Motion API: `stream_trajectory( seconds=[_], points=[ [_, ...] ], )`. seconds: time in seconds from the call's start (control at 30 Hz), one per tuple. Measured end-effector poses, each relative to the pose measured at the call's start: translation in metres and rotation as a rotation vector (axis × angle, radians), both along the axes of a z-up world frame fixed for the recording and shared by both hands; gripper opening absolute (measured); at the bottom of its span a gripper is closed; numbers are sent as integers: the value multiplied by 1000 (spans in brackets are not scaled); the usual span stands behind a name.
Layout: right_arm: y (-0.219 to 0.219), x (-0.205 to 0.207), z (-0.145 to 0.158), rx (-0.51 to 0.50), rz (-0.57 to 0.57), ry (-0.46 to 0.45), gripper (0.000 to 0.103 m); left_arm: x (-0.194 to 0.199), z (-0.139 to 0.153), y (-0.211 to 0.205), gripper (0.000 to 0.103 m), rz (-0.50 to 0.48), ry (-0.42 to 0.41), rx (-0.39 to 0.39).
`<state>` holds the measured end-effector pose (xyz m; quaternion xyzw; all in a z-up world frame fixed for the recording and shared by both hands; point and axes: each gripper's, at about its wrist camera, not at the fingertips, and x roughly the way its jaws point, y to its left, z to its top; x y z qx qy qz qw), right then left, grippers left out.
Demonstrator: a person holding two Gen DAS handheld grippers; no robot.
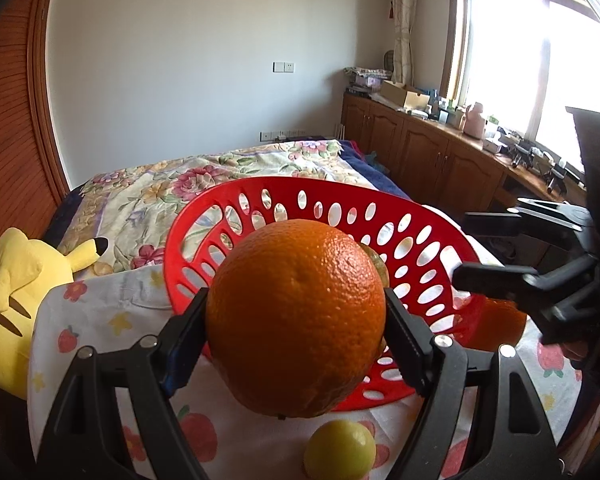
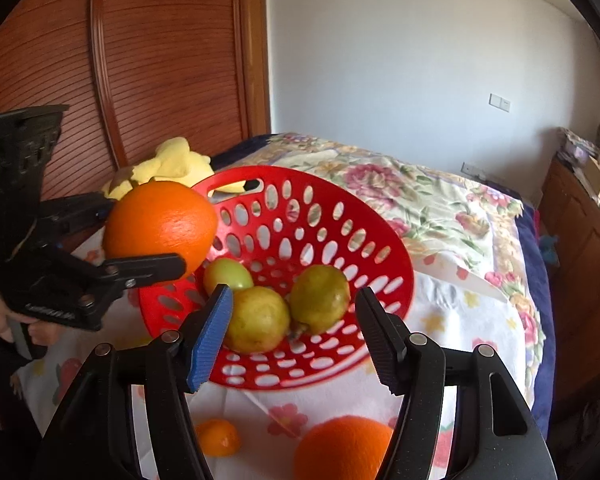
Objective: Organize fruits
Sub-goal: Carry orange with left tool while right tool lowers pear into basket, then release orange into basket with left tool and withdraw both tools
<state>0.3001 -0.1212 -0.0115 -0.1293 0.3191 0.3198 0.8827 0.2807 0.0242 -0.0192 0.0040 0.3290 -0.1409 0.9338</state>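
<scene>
The left gripper [image 1: 296, 320] clamps a large orange [image 1: 296, 316] over the red basket's [image 1: 188, 216] seven-o'clock rim, poised for delivery. The right gripper [image 2: 296, 332] hangs with jaws apart and empty above three green-yellow fruits [image 2: 256, 318] already inside; another orange [image 2: 342, 446] waits at six o'clock.

A bed [image 2: 440, 200] carries a fruit-print cloth [image 2: 460, 320]; on it lie a red basket [image 2: 380, 240], oranges [image 2: 340, 448] and a plush [image 1: 16, 280].
</scene>
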Motion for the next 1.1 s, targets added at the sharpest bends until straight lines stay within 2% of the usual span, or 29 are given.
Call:
stream_trajectory(
  seconds=[0.2, 0.33, 0.8, 1.1],
  points=[
    [-8, -14, 2, -1, 8, -20, 65, 18, -11, -11, 80, 20, 54, 35],
    [-12, -21, 5, 8, 15, -33, 65, 28, -17, -18, 81, 27, 117, 52],
    [-33, -31, 11, 41, -7, -48, 68, 45, -14, -26, 82, 88, 126, 105],
    [-44, -39, 11, 49, -44, -38, 72, 38, -1, -22, 83, 87, 72, 73]
  ],
)
